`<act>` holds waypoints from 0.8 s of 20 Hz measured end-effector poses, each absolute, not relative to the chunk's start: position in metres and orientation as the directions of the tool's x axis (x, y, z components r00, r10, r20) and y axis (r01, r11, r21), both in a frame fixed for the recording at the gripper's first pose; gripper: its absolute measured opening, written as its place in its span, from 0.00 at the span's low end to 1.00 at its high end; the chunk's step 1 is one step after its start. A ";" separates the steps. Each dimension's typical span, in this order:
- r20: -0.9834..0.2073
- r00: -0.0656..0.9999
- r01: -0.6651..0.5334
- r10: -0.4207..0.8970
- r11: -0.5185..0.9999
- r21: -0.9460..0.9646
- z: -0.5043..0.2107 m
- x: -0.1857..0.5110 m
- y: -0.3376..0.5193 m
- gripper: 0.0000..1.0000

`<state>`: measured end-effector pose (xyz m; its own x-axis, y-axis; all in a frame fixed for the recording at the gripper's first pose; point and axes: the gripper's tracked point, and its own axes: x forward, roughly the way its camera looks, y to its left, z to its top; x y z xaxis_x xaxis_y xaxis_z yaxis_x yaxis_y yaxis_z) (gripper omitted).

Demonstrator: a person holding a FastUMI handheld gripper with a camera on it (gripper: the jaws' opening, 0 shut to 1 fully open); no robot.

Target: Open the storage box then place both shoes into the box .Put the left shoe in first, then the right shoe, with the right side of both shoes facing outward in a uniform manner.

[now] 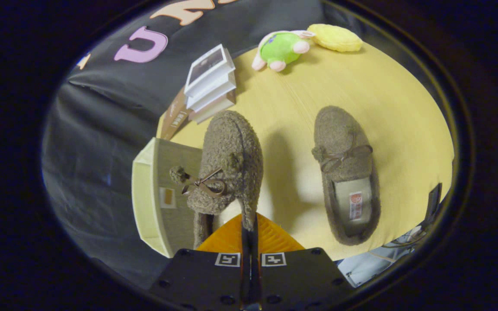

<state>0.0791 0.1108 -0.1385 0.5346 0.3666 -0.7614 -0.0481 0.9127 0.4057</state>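
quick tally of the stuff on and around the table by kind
Shoes: 2, one held shoe pinched at its collar by the tool, one resting shoe
Soft toys: 2, a green plush, a yellow cushion
Storage box: 1
Stack of books: 1
Total: 6

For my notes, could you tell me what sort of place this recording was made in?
Probably a staged recording booth, not a home: a black cloth wall backs a small yellow table set with props, a plush toy and stacked books. The gripper holds a slipper, jaws shut on it.
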 end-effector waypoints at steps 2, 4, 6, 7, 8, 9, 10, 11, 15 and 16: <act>-0.735 0.548 -0.064 0.398 0.897 0.438 -0.112 0.073 0.119 0.04; -0.714 0.551 -0.089 0.433 0.880 0.466 -0.084 0.060 0.133 0.04; -0.682 0.553 -0.130 0.478 0.858 0.497 -0.059 0.051 0.154 0.04; -0.667 0.549 -0.151 0.503 0.845 0.513 -0.048 0.044 0.168 0.04; -0.657 0.538 -0.177 0.529 0.833 0.525 -0.041 0.038 0.183 0.04; -0.649 0.521 -0.197 0.554 0.818 0.540 -0.036 0.032 0.198 0.04; -0.644 0.500 -0.212 0.579 0.803 0.556 -0.035 0.027 0.215 0.04; -0.645 0.473 -0.224 0.601 0.789 0.571 -0.036 0.021 0.231 0.04; -0.690 0.396 -0.239 0.606 0.794 0.560 -0.063 0.017 0.284 0.04; -0.706 0.386 -0.236 0.593 0.804 0.546 -0.071 0.016 0.294 0.04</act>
<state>0.0157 0.2940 -0.0714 0.3865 0.5932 -0.7062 -0.2358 0.8038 0.5461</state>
